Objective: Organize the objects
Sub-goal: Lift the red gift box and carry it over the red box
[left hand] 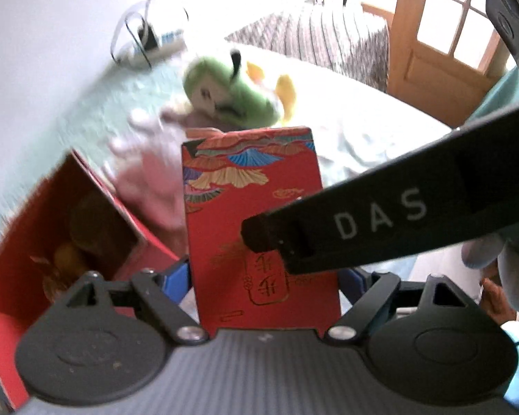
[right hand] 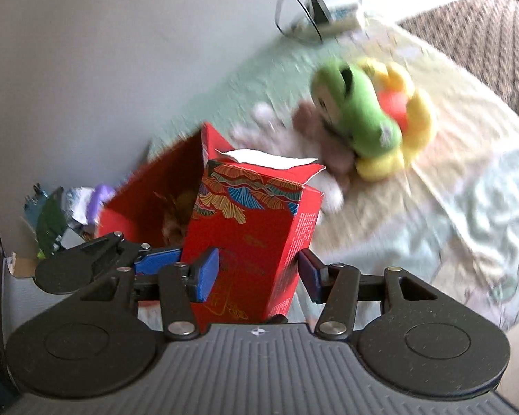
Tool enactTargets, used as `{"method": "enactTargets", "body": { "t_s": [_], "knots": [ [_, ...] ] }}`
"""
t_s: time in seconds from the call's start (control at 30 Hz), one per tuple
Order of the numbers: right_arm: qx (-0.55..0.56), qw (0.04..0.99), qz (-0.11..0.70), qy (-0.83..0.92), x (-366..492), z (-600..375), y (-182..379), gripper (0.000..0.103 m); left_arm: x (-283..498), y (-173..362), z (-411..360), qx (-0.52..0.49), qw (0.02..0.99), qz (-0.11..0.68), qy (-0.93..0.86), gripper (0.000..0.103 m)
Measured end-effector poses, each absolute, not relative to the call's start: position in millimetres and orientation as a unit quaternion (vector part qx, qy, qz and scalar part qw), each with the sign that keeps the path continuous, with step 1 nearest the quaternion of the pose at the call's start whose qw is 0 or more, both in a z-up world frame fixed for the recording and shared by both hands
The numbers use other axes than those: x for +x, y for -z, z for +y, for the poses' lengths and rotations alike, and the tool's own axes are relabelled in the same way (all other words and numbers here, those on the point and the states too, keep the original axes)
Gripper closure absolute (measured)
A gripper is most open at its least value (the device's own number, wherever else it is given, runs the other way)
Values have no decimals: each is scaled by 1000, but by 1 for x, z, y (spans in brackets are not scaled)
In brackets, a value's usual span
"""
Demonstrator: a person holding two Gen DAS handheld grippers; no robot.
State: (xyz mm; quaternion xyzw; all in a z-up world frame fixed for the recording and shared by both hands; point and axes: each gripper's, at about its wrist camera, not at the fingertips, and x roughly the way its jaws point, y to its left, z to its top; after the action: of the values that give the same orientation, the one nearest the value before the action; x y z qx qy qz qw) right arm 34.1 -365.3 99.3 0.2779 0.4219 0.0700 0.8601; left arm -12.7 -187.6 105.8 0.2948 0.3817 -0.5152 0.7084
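Red carton (left hand: pixel 256 207), tall, with fan and cloud print and gold characters, sits between our left gripper (left hand: pixel 271 278) pads, which clamp its lower sides. We see it again in the right wrist view (right hand: pixel 256 238), top flap torn open with a white inside; contents hidden. Our right gripper (right hand: pixel 259 273) brackets the same carton: the left blue pad (right hand: pixel 209 273) is at its face, the right pad (right hand: pixel 311 275) stands just off its side, and the jaws are opening. A black finger marked DAS (left hand: pixel 380 218) crosses the carton front in the left wrist view.

Just left and behind stands a bigger red box (right hand: pixel 155 190), open on top, with something brown and yellow inside, too blurred to name. Beyond, a pale green cloth (right hand: pixel 449 190) covers the surface, with free space to the right of the carton. A green plush toy (right hand: pixel 356 117) lies there on a yellow and red plush (right hand: pixel 411 117), well apart from the carton. White wall (right hand: pixel 103 52) closes the left side; a striped sofa back (left hand: pixel 328 38) edges the far side.
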Motion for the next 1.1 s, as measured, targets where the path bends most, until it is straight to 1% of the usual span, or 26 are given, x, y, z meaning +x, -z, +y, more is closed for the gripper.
{"method": "enactTargets", "body": {
  "t_s": [0.23,0.4,0.57,0.73,0.87,1.1],
  "knots": [
    [263,884,367,-122,55,-354,-129,49,9,-149,-166,252,760,337,496,18],
    [238,893,340,-172,76,-329,-141,49,28,-165,-146,235,801,317,451,18],
    [216,892,325,-227,100,-301,-147,49,52,-175,-116,208,833,317,403,18],
    [215,872,343,-277,131,-268,-139,50,87,-167,-96,199,860,320,344,20],
    [198,861,356,-305,153,-240,-128,51,119,-151,-85,181,867,344,313,20],
    [197,824,414,-333,194,-201,-93,53,159,-112,-64,177,864,389,266,20]
  ]
}}
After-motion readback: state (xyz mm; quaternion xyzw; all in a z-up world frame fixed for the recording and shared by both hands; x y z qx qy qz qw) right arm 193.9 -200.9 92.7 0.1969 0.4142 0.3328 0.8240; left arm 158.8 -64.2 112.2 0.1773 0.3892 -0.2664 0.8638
